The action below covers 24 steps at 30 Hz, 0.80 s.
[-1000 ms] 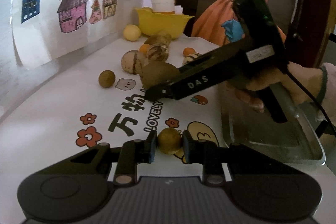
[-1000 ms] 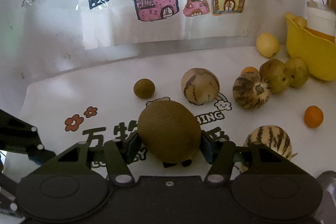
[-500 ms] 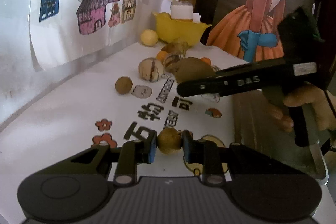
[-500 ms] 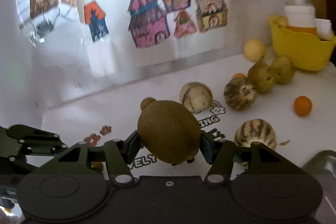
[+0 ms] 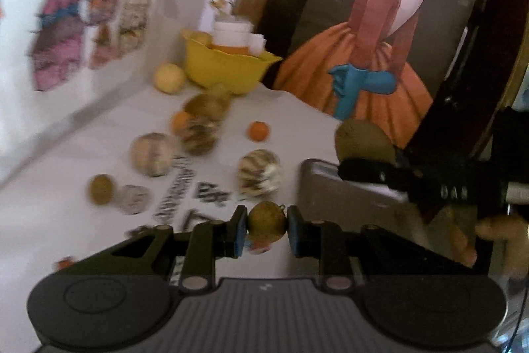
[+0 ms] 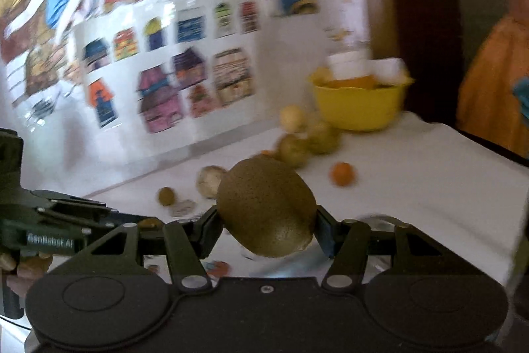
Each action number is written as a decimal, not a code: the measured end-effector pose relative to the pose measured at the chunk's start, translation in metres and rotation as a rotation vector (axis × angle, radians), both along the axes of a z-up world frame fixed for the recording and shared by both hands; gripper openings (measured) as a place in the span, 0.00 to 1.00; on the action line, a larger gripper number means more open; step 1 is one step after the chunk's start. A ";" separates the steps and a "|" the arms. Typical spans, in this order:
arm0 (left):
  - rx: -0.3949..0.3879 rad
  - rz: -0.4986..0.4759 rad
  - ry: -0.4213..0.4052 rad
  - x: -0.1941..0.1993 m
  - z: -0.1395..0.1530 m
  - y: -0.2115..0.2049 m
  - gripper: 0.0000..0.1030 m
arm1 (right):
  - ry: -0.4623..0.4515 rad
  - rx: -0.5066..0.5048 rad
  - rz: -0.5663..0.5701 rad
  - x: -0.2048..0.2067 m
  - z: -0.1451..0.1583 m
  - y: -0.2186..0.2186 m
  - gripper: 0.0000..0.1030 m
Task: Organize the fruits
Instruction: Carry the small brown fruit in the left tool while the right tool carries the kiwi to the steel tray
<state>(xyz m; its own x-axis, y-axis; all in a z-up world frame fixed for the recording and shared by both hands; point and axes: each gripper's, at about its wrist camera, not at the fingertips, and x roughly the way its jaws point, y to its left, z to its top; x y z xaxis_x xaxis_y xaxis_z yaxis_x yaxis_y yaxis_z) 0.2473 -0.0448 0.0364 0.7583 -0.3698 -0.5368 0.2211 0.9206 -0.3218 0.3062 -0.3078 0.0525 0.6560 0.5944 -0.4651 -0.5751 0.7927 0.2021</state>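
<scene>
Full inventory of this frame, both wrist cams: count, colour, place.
Kiwi: 1, brown, held in the right hand-held gripper, above the tray.
Small fruit: 1, olive-brown, held in the left hand-held gripper.
Striped melons: 3, cream with brown stripes, mid-table.
Oranges: 2, orange, mid-table.
Small round fruit: 1, brown, left side of table.
Pale fruit: 1, pale yellow, beside the bowl.
Bowl: 1, yellow, far end of table.
Tray: 1, grey metal, right side of table.
Tablecloth: 1, white, printed.
Left hand-held gripper: 1, black, shut.
Right hand-held gripper: 1, black, shut.
</scene>
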 end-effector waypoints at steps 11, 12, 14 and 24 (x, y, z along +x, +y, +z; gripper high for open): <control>-0.002 -0.133 0.029 0.072 -0.010 -0.084 0.27 | -0.023 -0.119 -0.250 -0.011 -0.033 -0.077 0.59; -0.004 -0.139 0.035 0.077 -0.013 -0.090 0.27 | -0.027 -0.131 -0.264 -0.012 -0.036 -0.079 0.59; -0.007 -0.141 0.049 0.087 -0.019 -0.100 0.27 | -0.029 -0.143 -0.287 -0.012 -0.042 -0.084 0.59; 0.035 -0.149 0.085 0.121 -0.038 -0.127 0.27 | -0.048 -0.215 -0.335 -0.009 -0.066 -0.090 0.59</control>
